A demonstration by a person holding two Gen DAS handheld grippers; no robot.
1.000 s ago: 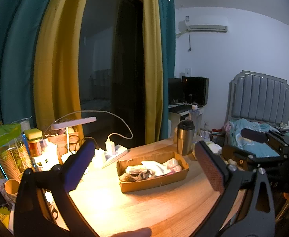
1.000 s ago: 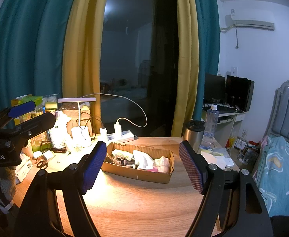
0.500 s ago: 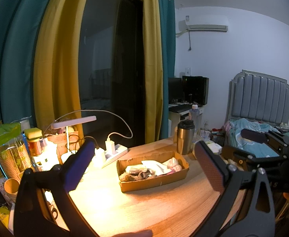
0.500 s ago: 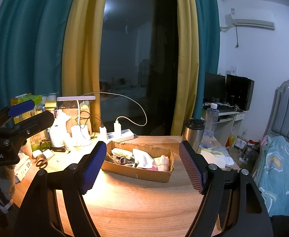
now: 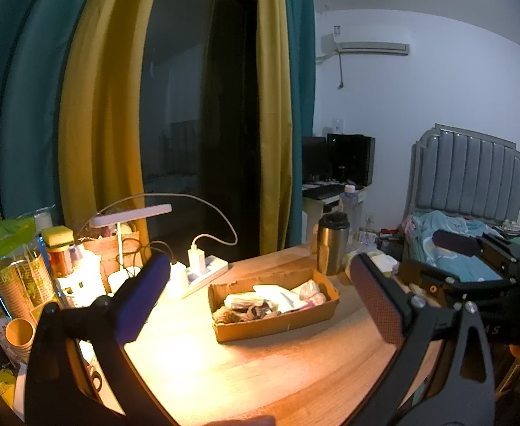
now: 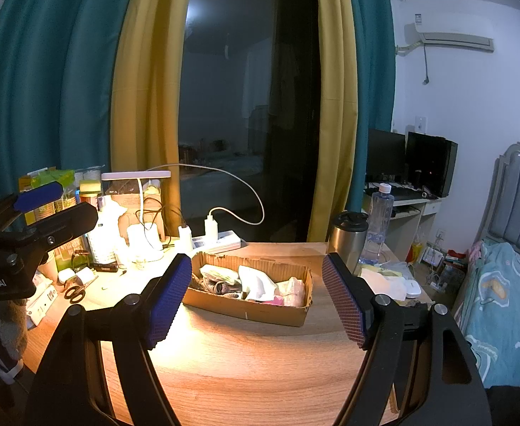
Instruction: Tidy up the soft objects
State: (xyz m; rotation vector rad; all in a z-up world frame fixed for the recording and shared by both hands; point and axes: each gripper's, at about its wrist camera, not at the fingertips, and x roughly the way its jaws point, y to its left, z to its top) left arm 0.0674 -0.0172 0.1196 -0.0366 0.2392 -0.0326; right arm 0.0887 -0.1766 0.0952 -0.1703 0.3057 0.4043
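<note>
Several crumpled soft cloths (image 6: 256, 280) are heaped in a rectangular corrugated cardboard box (image 6: 245, 307). Short of the box, the left gripper (image 5: 260, 294) and right gripper (image 6: 256, 300) are held spread wide, empty.

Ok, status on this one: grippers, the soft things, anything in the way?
Left gripper and right gripper open, empty. Soft items piled in cardboard box, untouched. Path clear.

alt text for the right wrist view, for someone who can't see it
The open right gripper hovers above a wooden table, its jaws framing a cardboard box of soft items. A lit desk lamp, power strip and steel tumbler stand behind it.
</note>
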